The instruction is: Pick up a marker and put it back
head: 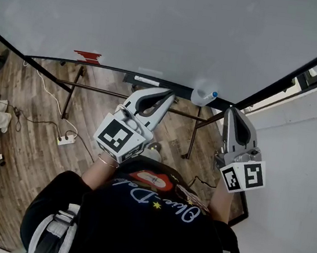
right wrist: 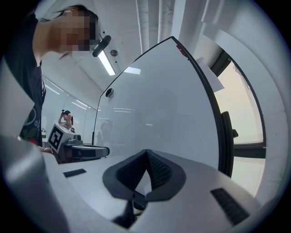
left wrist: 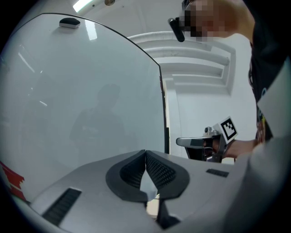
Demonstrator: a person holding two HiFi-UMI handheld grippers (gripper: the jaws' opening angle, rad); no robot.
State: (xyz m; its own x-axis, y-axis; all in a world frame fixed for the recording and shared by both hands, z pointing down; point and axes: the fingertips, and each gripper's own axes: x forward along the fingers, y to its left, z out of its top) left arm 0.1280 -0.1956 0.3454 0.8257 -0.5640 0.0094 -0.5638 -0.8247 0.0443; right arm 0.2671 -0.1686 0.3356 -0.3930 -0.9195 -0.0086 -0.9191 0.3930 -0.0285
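The big whiteboard (head: pixel 161 24) fills the far side, with the wooden floor (head: pixel 29 128) under it. The person's left gripper (head: pixel 169 95) is near the board's lower edge, its jaws clenched together on nothing. The right gripper (head: pixel 235 111), to its right, is clenched and empty too. A small bottle with a blue cap (head: pixel 202 96) sits at the board's lower edge, between the two tips. The marker cannot be made out in any view.

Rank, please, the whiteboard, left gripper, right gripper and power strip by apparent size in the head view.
whiteboard
left gripper and right gripper: too alike to rank
power strip, smallest, though it lies farther away
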